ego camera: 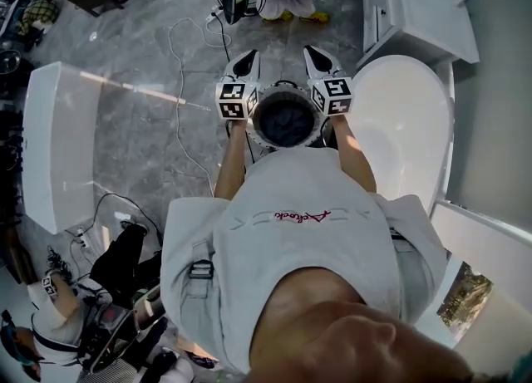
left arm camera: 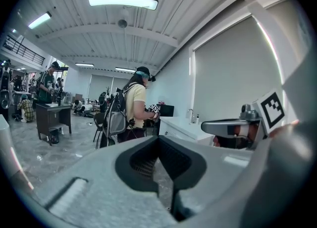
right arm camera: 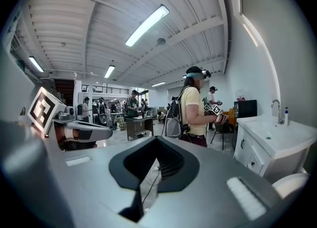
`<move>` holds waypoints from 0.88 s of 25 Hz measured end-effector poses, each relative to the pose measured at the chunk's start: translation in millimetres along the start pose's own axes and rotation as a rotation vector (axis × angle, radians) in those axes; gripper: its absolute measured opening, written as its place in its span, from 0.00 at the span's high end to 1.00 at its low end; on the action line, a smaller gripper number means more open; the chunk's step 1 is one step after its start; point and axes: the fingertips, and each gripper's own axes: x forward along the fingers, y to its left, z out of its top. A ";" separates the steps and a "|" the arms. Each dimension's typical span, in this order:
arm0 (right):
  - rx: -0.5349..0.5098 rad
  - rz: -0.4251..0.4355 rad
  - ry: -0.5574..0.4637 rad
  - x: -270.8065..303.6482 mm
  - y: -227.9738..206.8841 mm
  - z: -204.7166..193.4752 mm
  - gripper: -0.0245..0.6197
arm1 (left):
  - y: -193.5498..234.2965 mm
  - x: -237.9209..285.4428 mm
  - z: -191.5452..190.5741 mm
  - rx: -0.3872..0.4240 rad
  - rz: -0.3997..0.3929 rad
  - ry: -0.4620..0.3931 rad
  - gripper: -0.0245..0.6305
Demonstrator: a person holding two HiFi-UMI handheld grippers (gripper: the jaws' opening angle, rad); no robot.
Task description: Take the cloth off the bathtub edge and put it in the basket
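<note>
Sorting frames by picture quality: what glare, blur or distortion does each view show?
Head view: a bright streak of glare crosses the glossy floor, and the white bathtub is nearly washed out. Left gripper view: fisheye bend with black corners, ceiling lamp blown out, left gripper soft up close. Right gripper view: same fisheye bend, right gripper also soft.
</note>
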 end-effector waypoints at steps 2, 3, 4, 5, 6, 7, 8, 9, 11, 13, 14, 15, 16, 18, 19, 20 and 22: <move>0.004 -0.001 -0.003 -0.6 -2.9 -1.0 0.95 | -2.1 1.6 0.2 0.002 0.001 -0.002 0.96; 0.005 -0.002 -0.004 -1.2 -4.0 -1.6 0.95 | -3.3 2.1 0.3 0.003 0.002 -0.004 0.96; 0.005 -0.003 -0.005 -1.6 -4.4 -1.8 0.95 | -3.8 2.0 0.8 0.003 0.002 -0.006 0.96; 0.004 -0.005 -0.005 -1.7 -3.9 -1.7 0.95 | -3.4 1.3 1.8 0.001 0.000 -0.011 0.96; 0.003 -0.008 -0.003 -1.4 -2.8 -1.4 0.95 | -2.3 0.3 3.0 -0.004 -0.002 -0.016 0.96; 0.002 -0.011 -0.002 -0.9 -1.5 -1.3 0.95 | -0.8 -0.4 3.7 -0.011 -0.004 -0.019 0.96; 0.002 -0.014 0.000 -0.2 -0.8 -1.7 0.95 | 0.5 -0.7 4.0 -0.015 -0.005 -0.021 0.96; 0.003 -0.016 0.001 0.2 -0.9 -2.3 0.95 | 1.2 -0.4 4.1 -0.017 -0.005 -0.022 0.96; 0.005 -0.017 0.002 -0.2 -3.8 -3.8 0.95 | 0.1 1.5 3.7 -0.016 -0.005 -0.021 0.96; 0.006 -0.018 0.003 -1.5 -6.6 -5.0 0.95 | -2.2 3.0 2.6 -0.017 -0.004 -0.018 0.96; 0.006 -0.019 0.003 -2.1 -6.9 -5.0 0.95 | -2.8 2.9 2.2 -0.017 -0.004 -0.017 0.96; 0.006 -0.019 0.003 -2.7 -6.5 -5.0 0.95 | -3.2 2.3 1.9 -0.017 -0.004 -0.017 0.96; 0.007 -0.019 0.004 -3.3 -5.7 -5.2 0.95 | -3.4 1.4 1.5 -0.018 -0.003 -0.016 0.96; 0.007 -0.019 0.008 -3.8 -5.0 -6.5 0.95 | -4.0 0.6 0.5 -0.019 -0.004 -0.016 0.96; 0.008 -0.018 0.009 -3.7 -5.5 -7.1 0.95 | -4.6 1.2 0.4 -0.020 -0.005 -0.017 0.96; 0.008 -0.017 0.009 -3.3 -6.5 -7.5 0.95 | -5.0 2.4 0.3 -0.019 -0.005 -0.018 0.96; 0.010 -0.016 0.008 -2.4 -9.4 -8.0 0.95 | -6.0 5.4 0.4 -0.018 -0.003 -0.017 0.96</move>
